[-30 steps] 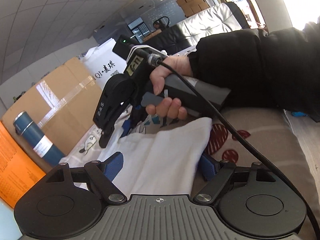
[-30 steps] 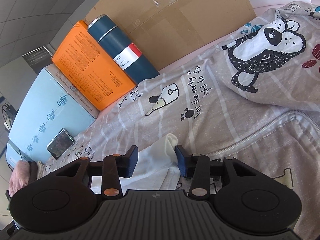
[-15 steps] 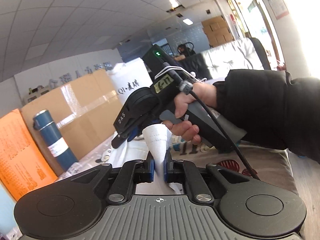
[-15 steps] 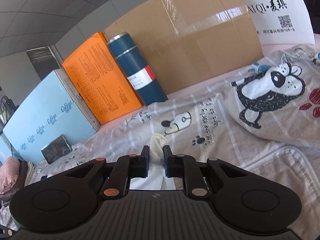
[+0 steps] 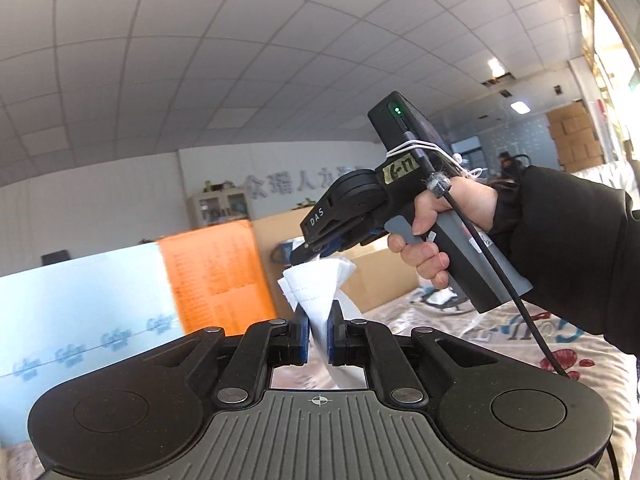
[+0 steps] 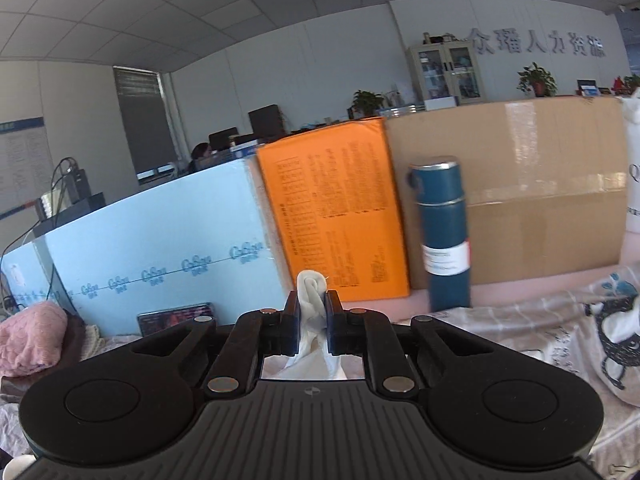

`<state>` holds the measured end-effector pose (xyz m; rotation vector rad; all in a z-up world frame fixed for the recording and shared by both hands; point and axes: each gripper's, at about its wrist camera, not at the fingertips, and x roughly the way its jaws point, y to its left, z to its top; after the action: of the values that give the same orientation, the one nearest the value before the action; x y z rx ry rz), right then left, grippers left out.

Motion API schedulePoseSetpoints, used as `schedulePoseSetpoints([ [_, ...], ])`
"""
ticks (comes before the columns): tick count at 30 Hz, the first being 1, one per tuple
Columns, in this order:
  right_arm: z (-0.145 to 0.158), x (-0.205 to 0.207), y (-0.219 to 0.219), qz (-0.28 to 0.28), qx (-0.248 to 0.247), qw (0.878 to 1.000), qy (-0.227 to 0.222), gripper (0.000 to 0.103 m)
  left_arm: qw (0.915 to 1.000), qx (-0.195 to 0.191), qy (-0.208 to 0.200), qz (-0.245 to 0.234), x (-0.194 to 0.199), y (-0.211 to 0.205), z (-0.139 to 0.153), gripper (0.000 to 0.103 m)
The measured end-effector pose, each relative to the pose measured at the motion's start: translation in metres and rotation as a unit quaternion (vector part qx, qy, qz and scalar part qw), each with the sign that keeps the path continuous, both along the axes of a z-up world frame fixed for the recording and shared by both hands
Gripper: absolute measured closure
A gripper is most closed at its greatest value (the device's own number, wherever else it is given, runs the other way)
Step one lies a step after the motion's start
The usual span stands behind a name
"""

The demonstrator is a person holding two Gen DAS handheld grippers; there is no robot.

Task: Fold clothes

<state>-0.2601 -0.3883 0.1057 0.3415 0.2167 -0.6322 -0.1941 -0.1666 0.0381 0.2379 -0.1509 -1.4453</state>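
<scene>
My left gripper (image 5: 318, 330) is shut on a bunched edge of a white garment (image 5: 316, 280), which fans out above the fingers. My right gripper (image 6: 313, 320) is shut on another rolled edge of the white garment (image 6: 311, 292). In the left wrist view the right gripper (image 5: 316, 250) is held by a hand in a black sleeve, just above and behind my left fingertips, pinching the same cloth. Both grippers are lifted above the bed, and the rest of the garment hangs below, out of sight.
A grey printed bedsheet (image 6: 540, 328) with a cartoon dog covers the bed. Behind it stand a cardboard box (image 6: 520, 184), a blue flask (image 6: 444, 236), an orange box (image 6: 336, 208) and a light blue box (image 6: 160, 248). A pink knit (image 6: 28, 336) lies at far left.
Both grippers closed on the white garment and rose from the bed, tilting up. The views now look across the room instead of down at the sheet.
</scene>
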Motion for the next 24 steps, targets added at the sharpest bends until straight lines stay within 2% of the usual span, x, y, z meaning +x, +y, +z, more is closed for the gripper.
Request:
schedulePoseSetpoints([
  [5, -0.008, 0.098, 0.028, 0.066, 0.000, 0.996, 0.061, 0.092, 0.9953, 0.027, 0.056, 0.074, 0.036, 0.038, -0.015, 0.096],
  [9, -0.036, 0.171, 0.054, 0.101, 0.002, 0.986, 0.136, 0.092, 0.9839, 0.066, 0.127, 0.108, 0.062, 0.053, -0.035, 0.096],
  [13, -0.071, 0.230, 0.075, 0.116, 0.007, 0.970, 0.212, 0.092, 0.9718, 0.089, 0.190, 0.108, 0.081, 0.063, -0.046, 0.096],
  [18, -0.096, 0.262, 0.091, 0.114, -0.002, 0.958, 0.263, 0.091, 0.9517, 0.115, 0.264, 0.106, 0.104, 0.077, -0.059, 0.093],
  [21, -0.093, 0.265, 0.093, 0.123, 0.017, 0.960, 0.250, 0.076, 0.9365, 0.130, 0.308, 0.104, 0.118, 0.086, -0.067, 0.089],
  [22, -0.089, 0.263, 0.091, 0.127, 0.029, 0.963, 0.237, 0.059, 0.9310, 0.135, 0.323, 0.104, 0.123, 0.089, -0.069, 0.083],
  [23, -0.083, 0.259, 0.089, 0.130, 0.038, 0.966, 0.220, 0.049, 0.9252, 0.140, 0.337, 0.103, 0.127, 0.091, -0.072, 0.074],
  [24, -0.076, 0.255, 0.087, 0.131, 0.045, 0.970, 0.200, 0.048, 0.9238, 0.136, 0.341, 0.107, 0.129, 0.094, -0.072, 0.067],
])
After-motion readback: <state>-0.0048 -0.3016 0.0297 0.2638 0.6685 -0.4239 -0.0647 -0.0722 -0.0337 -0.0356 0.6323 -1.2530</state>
